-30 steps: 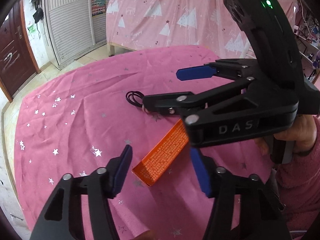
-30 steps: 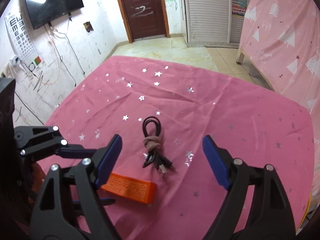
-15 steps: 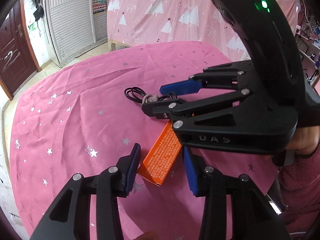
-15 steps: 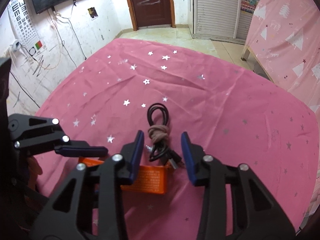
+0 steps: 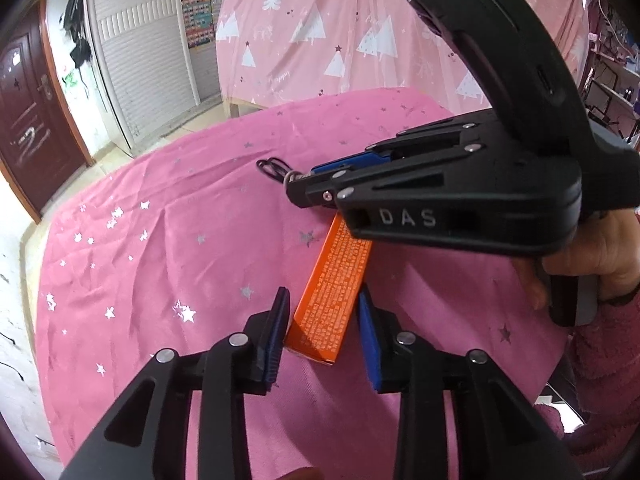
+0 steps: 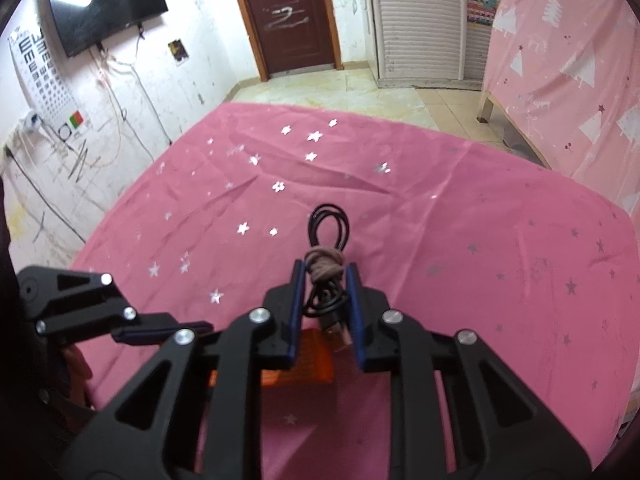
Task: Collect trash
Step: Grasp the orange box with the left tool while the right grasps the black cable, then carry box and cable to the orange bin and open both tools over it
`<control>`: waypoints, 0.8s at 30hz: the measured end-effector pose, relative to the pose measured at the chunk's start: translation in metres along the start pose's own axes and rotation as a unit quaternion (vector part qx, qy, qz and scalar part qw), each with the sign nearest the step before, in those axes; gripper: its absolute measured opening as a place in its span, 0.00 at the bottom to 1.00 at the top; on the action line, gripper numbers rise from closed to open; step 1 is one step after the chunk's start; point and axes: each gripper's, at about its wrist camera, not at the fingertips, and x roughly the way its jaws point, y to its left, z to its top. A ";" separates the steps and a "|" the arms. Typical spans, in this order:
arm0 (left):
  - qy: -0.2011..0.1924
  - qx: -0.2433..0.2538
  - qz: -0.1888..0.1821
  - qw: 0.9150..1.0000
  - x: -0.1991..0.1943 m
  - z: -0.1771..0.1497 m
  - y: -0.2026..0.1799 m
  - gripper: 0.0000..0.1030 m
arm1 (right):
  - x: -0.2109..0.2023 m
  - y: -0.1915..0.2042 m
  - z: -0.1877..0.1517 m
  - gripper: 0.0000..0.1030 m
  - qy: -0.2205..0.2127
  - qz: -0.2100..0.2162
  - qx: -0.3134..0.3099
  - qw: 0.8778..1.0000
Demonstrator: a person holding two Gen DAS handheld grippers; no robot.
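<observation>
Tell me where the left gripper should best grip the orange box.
Probably at the near end of the orange box, across its narrow width, coming in along its length. The left gripper is open and already straddles that end.

Left hand-held gripper [image 5: 322,322] jaws narrowed (blue pads), right hand-held gripper [image 6: 322,300] jaws clamped, crossing above left
</observation>
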 end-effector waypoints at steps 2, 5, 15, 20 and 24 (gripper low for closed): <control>0.004 -0.004 0.005 1.000 -0.001 0.002 0.000 0.16 | -0.006 -0.006 0.000 0.18 -0.010 0.003 0.011 1.000; 0.005 -0.016 -0.003 1.000 -0.003 0.004 0.002 0.16 | -0.015 -0.015 0.000 0.18 -0.022 0.008 0.026 0.999; 0.009 -0.031 -0.015 0.999 -0.008 0.010 0.010 0.16 | -0.039 -0.043 -0.002 0.18 -0.058 -0.002 0.060 0.996; 0.000 -0.029 -0.005 1.000 -0.012 0.017 0.007 0.16 | -0.050 -0.056 -0.007 0.18 -0.071 -0.006 0.072 0.995; -0.010 -0.022 0.002 1.000 -0.017 0.029 -0.004 0.16 | -0.064 -0.069 -0.014 0.18 -0.085 -0.015 0.085 0.993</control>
